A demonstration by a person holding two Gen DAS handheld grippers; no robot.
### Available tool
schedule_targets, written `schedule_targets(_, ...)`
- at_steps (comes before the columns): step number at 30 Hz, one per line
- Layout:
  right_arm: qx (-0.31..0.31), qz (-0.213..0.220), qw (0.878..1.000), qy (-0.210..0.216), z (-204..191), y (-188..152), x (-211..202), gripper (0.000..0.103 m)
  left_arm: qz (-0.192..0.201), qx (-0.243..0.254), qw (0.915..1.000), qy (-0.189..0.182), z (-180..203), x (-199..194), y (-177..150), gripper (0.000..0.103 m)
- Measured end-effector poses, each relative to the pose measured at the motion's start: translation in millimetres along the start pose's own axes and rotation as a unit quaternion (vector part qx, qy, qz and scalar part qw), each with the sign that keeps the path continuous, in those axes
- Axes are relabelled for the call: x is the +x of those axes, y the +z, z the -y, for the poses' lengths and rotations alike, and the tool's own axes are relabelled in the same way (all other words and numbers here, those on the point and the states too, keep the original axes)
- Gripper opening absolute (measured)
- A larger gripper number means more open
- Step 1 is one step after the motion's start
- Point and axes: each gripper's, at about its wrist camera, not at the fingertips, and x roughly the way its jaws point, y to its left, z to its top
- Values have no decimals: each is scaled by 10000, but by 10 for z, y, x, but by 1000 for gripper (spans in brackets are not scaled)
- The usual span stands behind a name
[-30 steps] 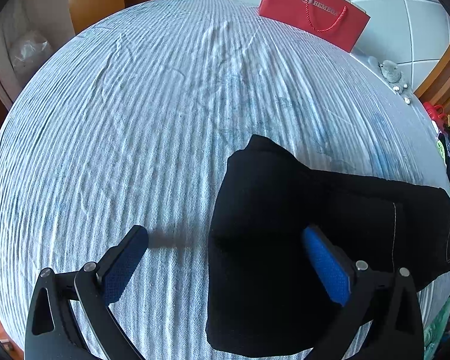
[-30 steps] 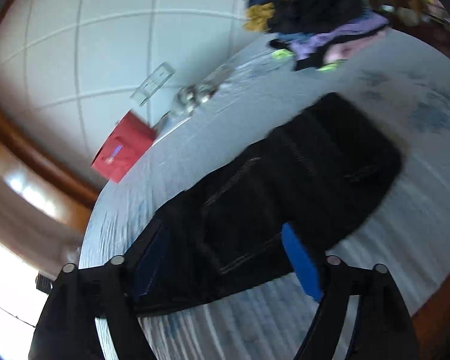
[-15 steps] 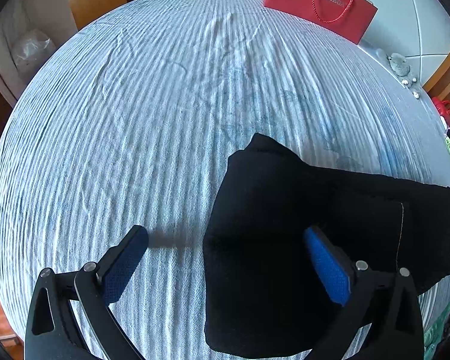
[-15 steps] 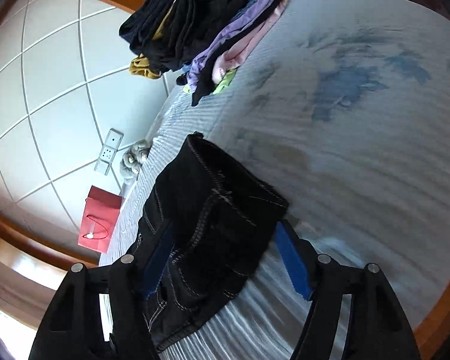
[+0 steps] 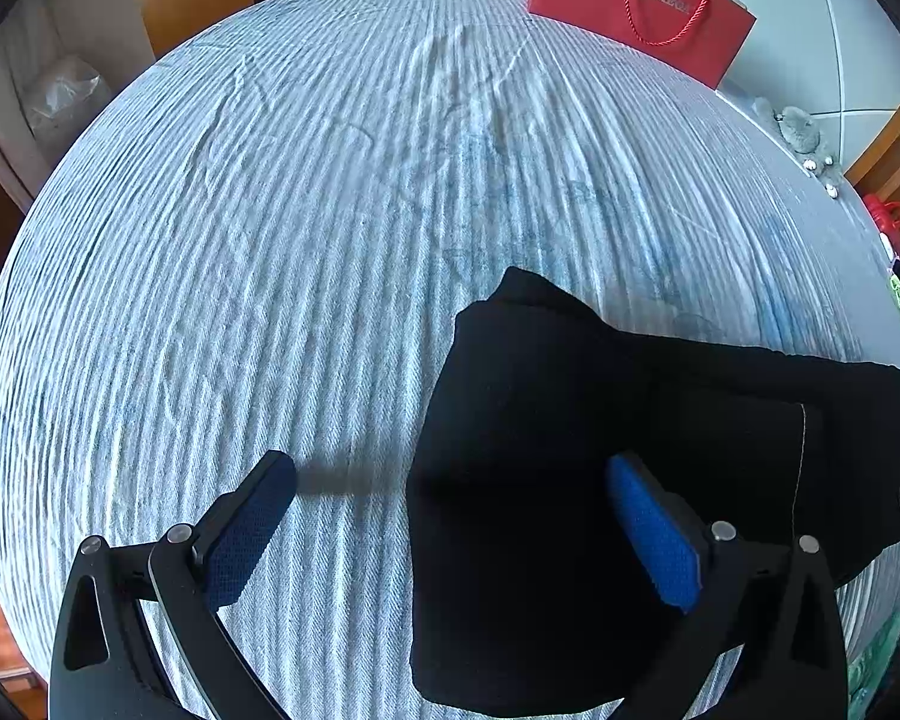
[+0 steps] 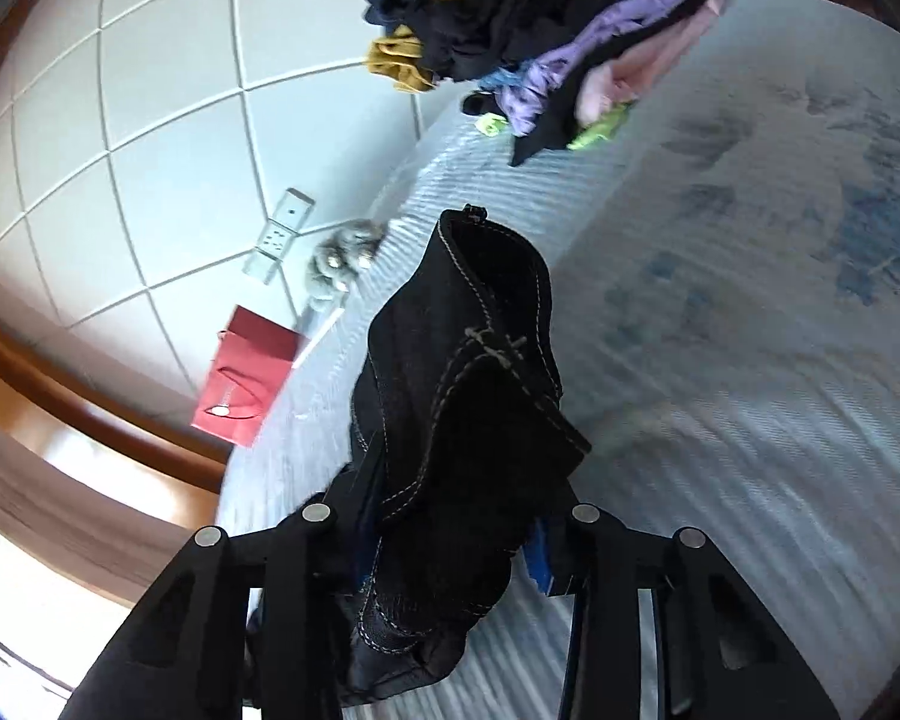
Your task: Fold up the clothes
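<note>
Black jeans (image 5: 570,450) lie folded on the light blue striped bedspread (image 5: 330,240). My left gripper (image 5: 450,516) is open above the folded left end, one finger over the bedspread and one over the cloth, holding nothing. In the right wrist view my right gripper (image 6: 450,540) is shut on the waist end of the black jeans (image 6: 468,372), which bunches up between the fingers and is raised off the bed.
A red paper bag (image 5: 642,6) stands at the far edge by the tiled wall. A pile of mixed clothes (image 6: 540,18) lies at the far right of the bed. A small grey plush item (image 6: 342,258) lies near a wall socket (image 6: 279,234).
My right gripper closed on the waist end of the jeans and lifted it. The left gripper stayed open and almost still.
</note>
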Motion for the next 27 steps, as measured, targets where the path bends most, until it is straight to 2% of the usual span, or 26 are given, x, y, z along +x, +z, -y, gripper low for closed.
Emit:
schedule_targets(5, -669, -226, 9951, 691, -732, -144, -52, 38, 76, 62, 9999, -139, -49, -11, -2, 103)
schedule_targets(8, -1525, -615, 9824, 883, -1319, -402, 36, 38, 120, 91, 9995, -287, -86, -26, 6, 103)
schedule_targets(11, -2625, -1118, 9556, 733, -1868, -777, 225, 38, 138, 120, 9989, -426, -134, -43, 13, 103)
schedule_targets(14, -3609, -1742, 9149, 489, -2272, -1235, 531, 41, 105, 0, 9983, -580, -217, -72, 27, 103)
schedule_targets(15, -3824, -1878, 9038, 413, -2350, -1358, 620, 52, 153, -7, 9982, -585, -241, -104, 31, 103)
schedule_targets(16, -3961, -2051, 8944, 322, -2395, -1477, 740, 68, 202, -14, 9981, -589, -265, -137, 36, 103)
schedule_targets(17, -4089, -2227, 8847, 229, -2438, -1597, 862, 75, 250, -22, 9979, -594, -289, -169, 40, 103)
schedule_targets(18, -4215, -2401, 8744, 136, -2481, -1717, 984, 79, 299, -29, 9978, -598, -313, -202, 44, 103)
schedule_targets(20, -4336, -2713, 8593, 40, -2550, -1856, 1201, 79, 399, -25, 9975, -586, -349, -280, 60, 103)
schedule_targets(22, -4300, -2745, 8600, 132, -2634, -1829, 1199, 79, 524, -66, 9969, -581, -372, -380, 74, 103)
schedule_targets(24, -4233, -2668, 8648, 425, -2756, -1653, 1101, 79, 656, -84, 9959, -622, -318, -496, 66, 103)
schedule_targets(27, -4505, -2441, 8585, 238, -2881, -1384, 1014, 82, 842, -33, 9941, -689, -89, -672, 36, 103)
